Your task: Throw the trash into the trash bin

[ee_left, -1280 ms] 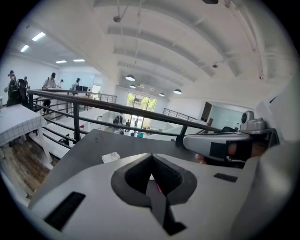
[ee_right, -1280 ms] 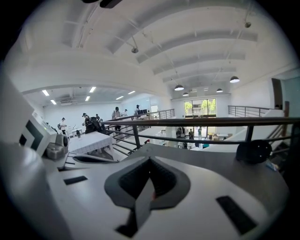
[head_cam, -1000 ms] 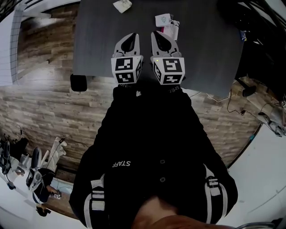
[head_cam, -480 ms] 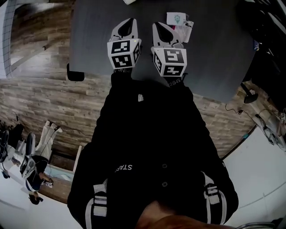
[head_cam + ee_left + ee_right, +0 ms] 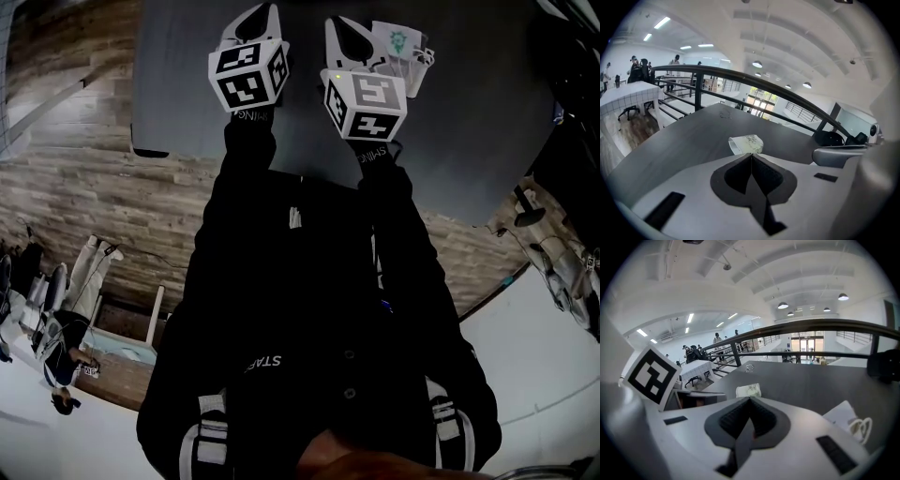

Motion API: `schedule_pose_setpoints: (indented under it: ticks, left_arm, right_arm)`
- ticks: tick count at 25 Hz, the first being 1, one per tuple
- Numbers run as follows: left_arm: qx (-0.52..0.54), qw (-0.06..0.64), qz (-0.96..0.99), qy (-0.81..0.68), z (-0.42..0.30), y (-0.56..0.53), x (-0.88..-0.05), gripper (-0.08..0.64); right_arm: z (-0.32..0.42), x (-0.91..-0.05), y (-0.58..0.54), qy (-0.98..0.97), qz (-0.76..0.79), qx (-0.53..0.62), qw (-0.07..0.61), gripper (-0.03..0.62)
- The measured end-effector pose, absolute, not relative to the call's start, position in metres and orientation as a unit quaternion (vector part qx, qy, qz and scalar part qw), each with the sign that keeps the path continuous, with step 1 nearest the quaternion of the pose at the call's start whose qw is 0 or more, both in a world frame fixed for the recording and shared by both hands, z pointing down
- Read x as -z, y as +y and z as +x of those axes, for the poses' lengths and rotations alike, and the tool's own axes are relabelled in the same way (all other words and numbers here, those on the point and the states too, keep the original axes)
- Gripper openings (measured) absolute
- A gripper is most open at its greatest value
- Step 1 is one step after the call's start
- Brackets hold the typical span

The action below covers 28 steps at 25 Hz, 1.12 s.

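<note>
Both grippers hover side by side over a dark grey table (image 5: 469,122). My left gripper (image 5: 261,11) is shut and empty, its jaws meeting in a thin line (image 5: 751,155). Just beyond them a crumpled white paper (image 5: 746,144) lies on the table; it also shows in the right gripper view (image 5: 749,390). My right gripper (image 5: 342,26) (image 5: 750,400) is shut on nothing too. Right beside it lies a white wrapper with a green logo (image 5: 398,41) (image 5: 843,416), together with a bit of clear plastic (image 5: 419,62). No trash bin is in view.
A dark railing (image 5: 787,96) runs behind the table's far edge. A black rounded object (image 5: 829,138) sits at the table's far right. A small clear scrap (image 5: 724,114) lies far back on the table. Wood floor (image 5: 75,187) and seated people (image 5: 66,319) are to the left.
Both grippers have moved forward over the table and sit higher in the head view. The crumpled paper has slipped out past that view's top edge. Both grippers stay shut.
</note>
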<state>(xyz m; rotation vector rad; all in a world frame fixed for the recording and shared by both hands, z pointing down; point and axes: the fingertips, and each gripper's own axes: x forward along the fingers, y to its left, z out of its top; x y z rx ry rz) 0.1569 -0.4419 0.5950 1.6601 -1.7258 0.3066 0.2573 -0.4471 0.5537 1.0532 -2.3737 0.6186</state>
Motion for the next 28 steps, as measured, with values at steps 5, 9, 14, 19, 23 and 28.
schedule_pose_setpoints:
  ticks: [5,9,14,19,23,28]
  left_arm:
    - [-0.087,0.365,0.638,-0.672,0.152,-0.453,-0.582,0.003]
    - [-0.072,0.371,0.637,-0.672,0.149,-0.465,-0.589,0.044]
    - [-0.058,0.384,0.637,-0.666,0.151,-0.479,-0.598,0.081]
    - [-0.047,0.399,0.641,-0.654,0.152,-0.488,-0.605,0.080]
    - [-0.049,0.395,0.647,-0.651,0.155,-0.489,-0.605,0.043]
    - [-0.053,0.378,0.660,-0.647,0.163,-0.490,-0.598,0.023]
  right_arm:
    - [0.260,-0.536,-0.448,-0.868,0.380,-0.221,0.228,0.015]
    - [0.262,-0.536,-0.446,-0.870,0.378,-0.225,0.223,0.015]
    - [0.267,-0.540,-0.445,-0.870,0.375,-0.227,0.224,0.015]
    - [0.270,-0.542,-0.442,-0.868,0.378,-0.228,0.226,0.014]
    - [0.275,-0.539,-0.441,-0.868,0.379,-0.228,0.225,0.015]
    - [0.281,-0.538,-0.442,-0.868,0.381,-0.224,0.226,0.014]
